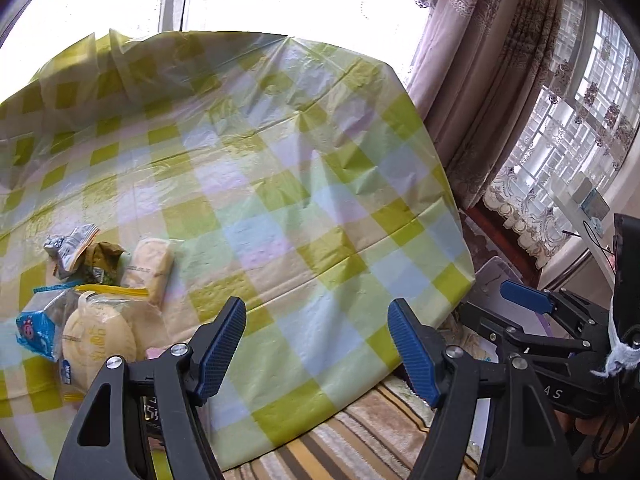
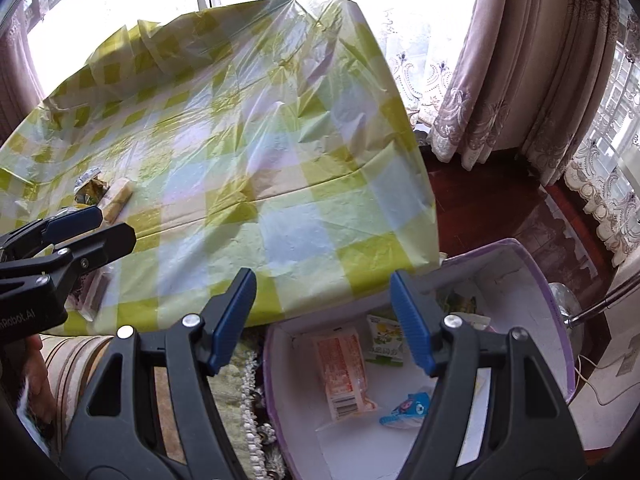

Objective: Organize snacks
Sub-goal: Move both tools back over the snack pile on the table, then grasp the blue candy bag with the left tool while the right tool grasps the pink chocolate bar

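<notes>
The snacks (image 1: 100,292) lie in a small heap on the bench (image 1: 280,208), at about eight o'clock in the left wrist view. In the heap I see a pale yellow packet (image 1: 150,272), a round cream-coloured pack (image 1: 98,340) in clear wrap, a blue and white bag (image 1: 36,330), and a crumpled silver and green wrapper (image 1: 80,250); the small print on them is too blurred to read. The bench wears a plastic cloth with green, blue and white squares.

More snacks are already in the box (image 2: 548,280), a white one with a lilac rim, standing below the bench edge at five o'clock in the right wrist view. Inside lie an orange packet (image 2: 344,368), a green and white pack (image 2: 386,340) and a small blue bag (image 2: 412,404).

The left tool (image 1: 318,350) stands wide over the near edge of the bench and holds nothing. The right tool (image 2: 324,320) is wide too, empty, above the box and the bench edge. Each tool is visible from the other one's camera, at three and at nine o'clock.

Behind the bench hang curtains (image 2: 532,60) beside bright windows.
</notes>
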Demonstrator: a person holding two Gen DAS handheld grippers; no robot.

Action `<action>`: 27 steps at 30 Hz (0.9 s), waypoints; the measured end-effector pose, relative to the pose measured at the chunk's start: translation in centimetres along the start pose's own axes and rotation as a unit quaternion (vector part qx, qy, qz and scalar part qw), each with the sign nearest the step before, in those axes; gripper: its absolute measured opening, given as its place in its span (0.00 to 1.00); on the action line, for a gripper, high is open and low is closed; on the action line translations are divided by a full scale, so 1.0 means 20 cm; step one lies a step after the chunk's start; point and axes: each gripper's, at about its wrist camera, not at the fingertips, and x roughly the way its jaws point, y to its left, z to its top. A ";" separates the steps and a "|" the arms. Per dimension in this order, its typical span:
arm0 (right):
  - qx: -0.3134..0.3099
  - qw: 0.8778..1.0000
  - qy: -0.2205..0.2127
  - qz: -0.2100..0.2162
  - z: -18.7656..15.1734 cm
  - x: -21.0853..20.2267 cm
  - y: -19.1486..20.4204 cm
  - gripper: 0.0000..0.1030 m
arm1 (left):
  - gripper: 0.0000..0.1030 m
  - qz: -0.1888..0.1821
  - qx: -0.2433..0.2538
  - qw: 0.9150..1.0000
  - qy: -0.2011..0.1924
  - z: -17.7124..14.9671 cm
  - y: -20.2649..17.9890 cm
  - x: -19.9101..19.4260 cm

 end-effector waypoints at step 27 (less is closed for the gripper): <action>-0.128 0.984 0.036 0.117 -0.01 0.07 0.92 0.70 | 0.77 0.145 -0.132 0.980 0.033 -0.12 1.11 -0.09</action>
